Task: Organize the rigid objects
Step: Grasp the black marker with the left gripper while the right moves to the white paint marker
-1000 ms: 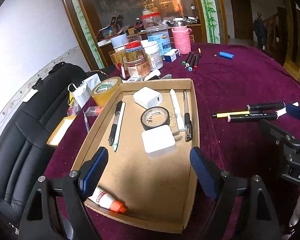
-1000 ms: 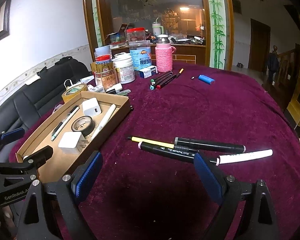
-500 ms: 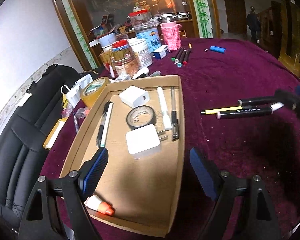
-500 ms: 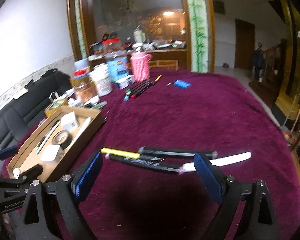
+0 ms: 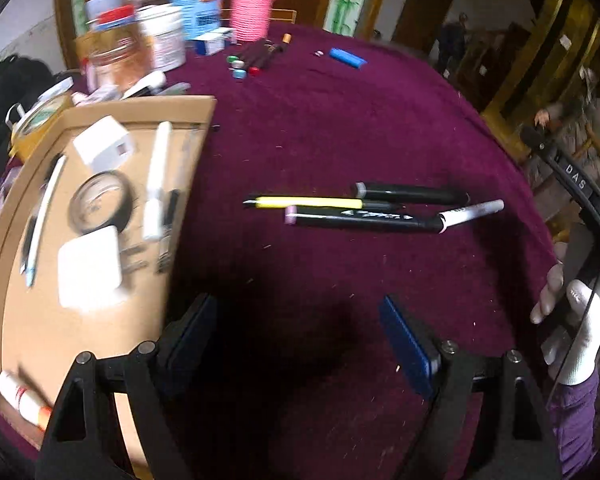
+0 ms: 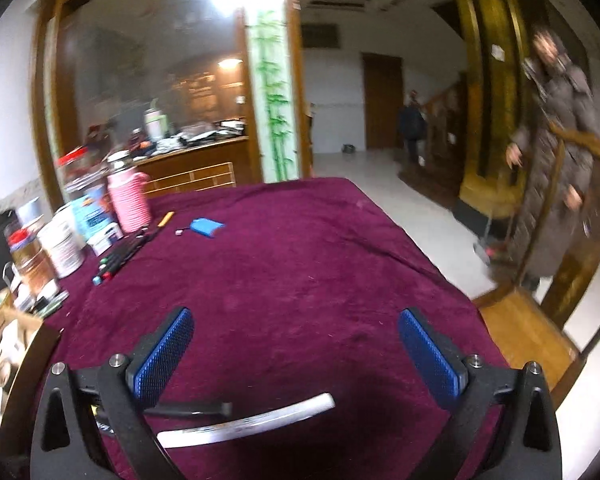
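Observation:
A group of loose pens lies on the maroon tablecloth: a yellow pen [image 5: 312, 202], two black markers [image 5: 412, 193] [image 5: 360, 218] and a white pen [image 5: 472, 212]. My left gripper [image 5: 300, 332] is open and empty, hovering near the table's front, short of the pens. My right gripper [image 6: 296, 344] is open and empty, above the white pen [image 6: 252, 420] and a black marker [image 6: 192, 408]. A cardboard tray [image 5: 188, 184] at left holds white chargers, a tape roll, pens and a glue tube.
Jars, a pink-sleeved flask [image 5: 252, 8], several markers [image 5: 256, 60] and a blue lighter [image 5: 348, 57] stand at the table's far side. A black leather chair is at far left. The right handle and a gloved hand [image 5: 580, 320] show at right. A person [image 6: 560, 140] stands beyond the table.
My left gripper has swung right, from over the tray to the cloth in front of the pens. My right gripper has moved forward over the pens and tilted up.

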A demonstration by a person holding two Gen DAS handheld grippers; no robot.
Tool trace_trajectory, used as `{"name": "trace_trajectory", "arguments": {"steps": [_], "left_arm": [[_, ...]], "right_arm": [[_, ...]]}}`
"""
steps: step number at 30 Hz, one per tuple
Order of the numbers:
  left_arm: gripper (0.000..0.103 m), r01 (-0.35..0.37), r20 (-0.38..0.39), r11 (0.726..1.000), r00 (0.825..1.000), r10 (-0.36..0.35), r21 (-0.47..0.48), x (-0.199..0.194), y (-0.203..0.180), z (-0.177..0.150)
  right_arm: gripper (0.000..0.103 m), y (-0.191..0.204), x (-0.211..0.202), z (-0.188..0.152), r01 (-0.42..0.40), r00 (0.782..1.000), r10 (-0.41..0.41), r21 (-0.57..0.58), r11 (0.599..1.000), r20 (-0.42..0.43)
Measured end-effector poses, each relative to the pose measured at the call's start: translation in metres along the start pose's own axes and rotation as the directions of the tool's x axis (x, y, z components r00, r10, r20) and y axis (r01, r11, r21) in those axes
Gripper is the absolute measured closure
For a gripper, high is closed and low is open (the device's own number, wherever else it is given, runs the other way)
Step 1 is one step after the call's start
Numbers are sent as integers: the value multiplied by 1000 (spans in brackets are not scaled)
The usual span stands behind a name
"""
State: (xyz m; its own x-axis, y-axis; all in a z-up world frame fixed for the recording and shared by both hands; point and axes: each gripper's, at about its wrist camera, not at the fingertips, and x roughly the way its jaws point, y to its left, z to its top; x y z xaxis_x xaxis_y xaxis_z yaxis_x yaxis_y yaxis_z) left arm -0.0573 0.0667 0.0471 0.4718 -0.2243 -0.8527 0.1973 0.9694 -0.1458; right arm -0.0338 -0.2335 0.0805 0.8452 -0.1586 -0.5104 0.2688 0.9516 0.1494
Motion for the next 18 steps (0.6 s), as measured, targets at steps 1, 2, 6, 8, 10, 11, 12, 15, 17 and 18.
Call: {"name": "trace_trajectory", "arguments": {"steps": [1, 2, 6, 8, 10, 11, 12, 15, 17, 18], "left_arm": [[20, -13, 4, 1000, 1000, 13, 27, 5, -9, 5], [20, -23, 8, 999, 1000, 23, 44, 8, -14, 9], [20, -108, 60, 985, 993, 100, 134, 29, -32, 41], [20, -114, 68, 983, 992, 105, 147, 45, -35, 58], [20, -115, 43, 983, 993, 110, 145, 66, -35, 73], [20, -118, 22, 981, 993, 116, 151, 73, -35, 75], [20, -113, -3, 981, 993, 115, 157, 81, -35, 77], [20, -33, -46, 993, 998, 39, 114, 80, -31, 75], [19, 53, -90, 993, 995, -43, 108, 78, -33, 66], [19, 52, -102, 989, 994, -38, 136, 77, -38, 60]], "right_arm": [[1, -5, 2, 0, -16, 1000, 17, 20, 1000, -17], [1, -8, 4, 1, -33, 999, 34, 39, 999, -25], [1, -13, 2, 0, -46, 999, 47, 64, 997, -23], [1, -10, 2, 0, -43, 999, 44, 49, 998, -24], [0, -7, 4, -1, -49, 998, 50, 36, 998, -34], [1, -7, 4, -2, -54, 998, 55, 33, 998, -38], [1, -6, 4, -2, -58, 997, 60, 30, 998, -41], [1, -3, 5, -3, -64, 997, 66, 26, 998, -47], [1, -3, 7, -4, -74, 995, 76, 28, 997, -63], [1, -3, 9, -4, -80, 994, 81, 29, 996, -73]]}}
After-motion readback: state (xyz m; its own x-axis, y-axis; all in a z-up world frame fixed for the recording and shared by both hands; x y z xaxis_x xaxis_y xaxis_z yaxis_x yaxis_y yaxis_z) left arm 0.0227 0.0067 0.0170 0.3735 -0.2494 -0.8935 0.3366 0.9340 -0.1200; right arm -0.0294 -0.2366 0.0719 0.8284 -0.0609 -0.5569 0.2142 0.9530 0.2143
